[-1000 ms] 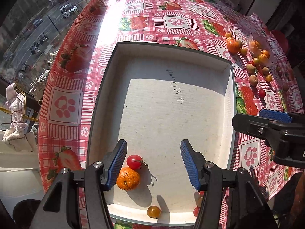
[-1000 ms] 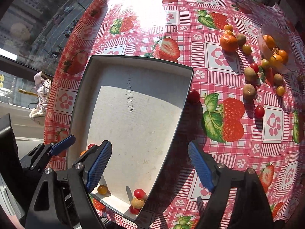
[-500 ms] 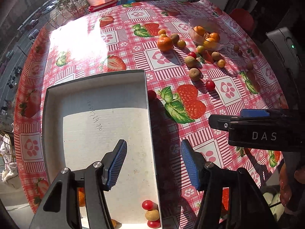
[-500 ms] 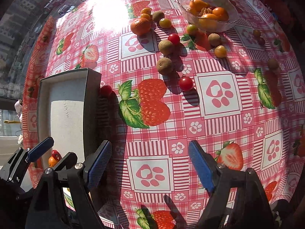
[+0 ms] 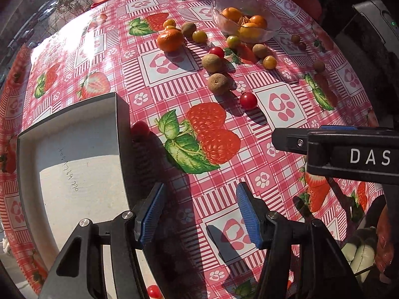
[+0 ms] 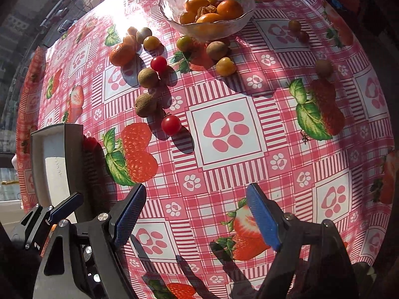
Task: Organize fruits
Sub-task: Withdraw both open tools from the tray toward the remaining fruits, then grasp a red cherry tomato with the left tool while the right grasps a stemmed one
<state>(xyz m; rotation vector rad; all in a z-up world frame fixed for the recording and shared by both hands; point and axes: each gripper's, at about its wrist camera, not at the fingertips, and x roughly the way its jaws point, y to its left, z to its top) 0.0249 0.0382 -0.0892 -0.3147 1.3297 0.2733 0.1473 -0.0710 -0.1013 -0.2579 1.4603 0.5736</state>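
Counter is covered in loose fruit. Tray sits near-left as the drop spot. Glass bowl is far, holding orange fruit. Mandarin, longans and cherry tomato lie between, unobstructed. Left gripper and right gripper are held released, empty.

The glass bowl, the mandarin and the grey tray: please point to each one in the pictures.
glass bowl (image 6: 245,16), right wrist view, on its right wall.
mandarin (image 6: 122,54), right wrist view, on the middle of its peel.
grey tray (image 5: 74,174), left wrist view, on its bare floor.
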